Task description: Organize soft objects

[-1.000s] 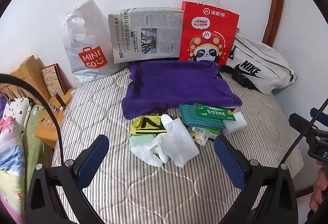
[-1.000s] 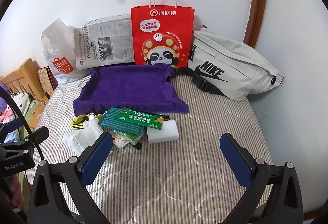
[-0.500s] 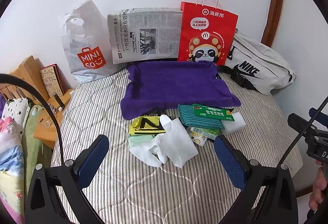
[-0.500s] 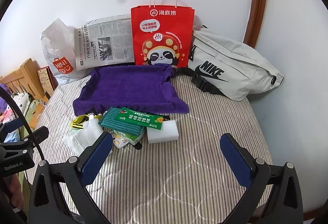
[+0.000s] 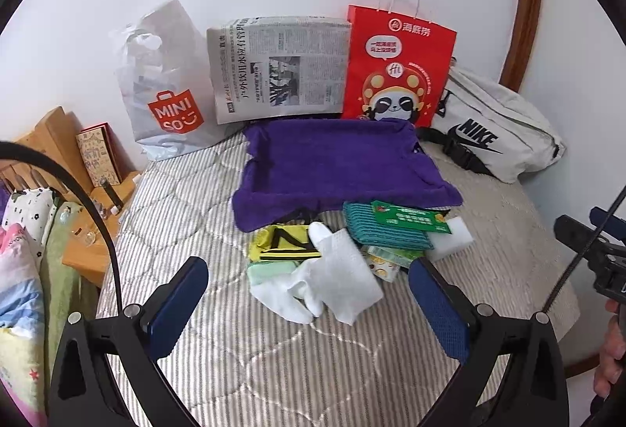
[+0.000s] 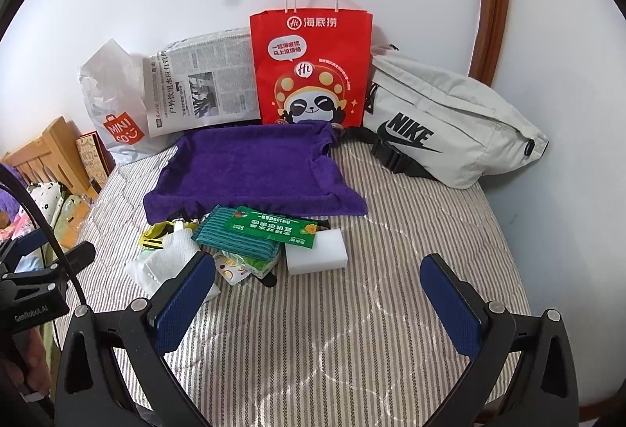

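A pile of soft things lies on the striped bed in front of a purple fabric tray (image 5: 336, 165) (image 6: 250, 169): a white cloth (image 5: 336, 282) (image 6: 168, 259), a yellow and black cloth (image 5: 285, 243), a teal cloth (image 5: 375, 227) (image 6: 234, 235) with a green packet (image 5: 411, 219) (image 6: 270, 227) on it, and a white sponge (image 5: 454, 239) (image 6: 317, 257). My left gripper (image 5: 309, 294) is open and empty, just short of the white cloth. My right gripper (image 6: 317, 290) is open and empty, just short of the sponge.
Against the wall stand a white Miniso bag (image 5: 164, 87), a folded newspaper (image 5: 277, 67), a red paper bag (image 5: 395, 71) (image 6: 313, 67) and a grey Nike bag (image 5: 493, 126) (image 6: 442, 122). A wooden bedside shelf (image 5: 78, 169) is at left.
The left gripper has shifted slightly, so the scene sits a little lower and left in its view. The right gripper has not moved. Nothing was picked up.
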Tool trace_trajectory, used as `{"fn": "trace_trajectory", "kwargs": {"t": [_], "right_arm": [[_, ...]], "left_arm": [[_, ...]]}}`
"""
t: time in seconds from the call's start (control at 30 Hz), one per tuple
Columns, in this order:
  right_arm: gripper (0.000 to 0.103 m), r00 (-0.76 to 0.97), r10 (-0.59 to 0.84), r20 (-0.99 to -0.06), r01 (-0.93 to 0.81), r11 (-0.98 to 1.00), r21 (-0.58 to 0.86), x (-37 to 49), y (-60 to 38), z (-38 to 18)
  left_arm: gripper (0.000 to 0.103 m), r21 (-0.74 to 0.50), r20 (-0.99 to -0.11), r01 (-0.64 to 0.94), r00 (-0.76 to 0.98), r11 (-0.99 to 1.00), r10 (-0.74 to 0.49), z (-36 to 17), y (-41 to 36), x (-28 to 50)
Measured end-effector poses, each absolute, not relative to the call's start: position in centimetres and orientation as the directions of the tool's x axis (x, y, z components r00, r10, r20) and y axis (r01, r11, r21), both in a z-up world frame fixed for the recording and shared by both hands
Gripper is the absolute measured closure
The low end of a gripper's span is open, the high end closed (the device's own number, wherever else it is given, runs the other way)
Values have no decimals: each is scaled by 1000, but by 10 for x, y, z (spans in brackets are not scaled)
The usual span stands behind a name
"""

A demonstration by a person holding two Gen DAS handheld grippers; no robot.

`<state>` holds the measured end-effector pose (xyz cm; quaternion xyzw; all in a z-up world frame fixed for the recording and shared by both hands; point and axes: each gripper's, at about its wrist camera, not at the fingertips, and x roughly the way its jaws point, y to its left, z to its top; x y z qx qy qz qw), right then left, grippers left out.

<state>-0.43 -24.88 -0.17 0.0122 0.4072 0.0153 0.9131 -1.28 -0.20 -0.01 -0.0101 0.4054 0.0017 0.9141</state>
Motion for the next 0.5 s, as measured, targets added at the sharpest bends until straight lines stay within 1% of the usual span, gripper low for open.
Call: {"fn": "trace_trajectory", "kwargs": {"t": [0.23, 0.37, 0.5], "right_arm": [[0, 637, 40, -769, -26, 999, 30, 4, -248, -17], [0, 620, 48, -783, -33, 999, 35, 8, -247, -27], [0, 597, 69, -799, -47, 998, 52, 14, -247, -39]], "left_arm": [[0, 2, -759, -50, 650, 999, 34, -16, 18, -1], [0, 10, -783, -55, 620, 998, 42, -40, 31, 8], [2, 51, -808, -47, 585, 998, 69, -72, 42, 15]]}}
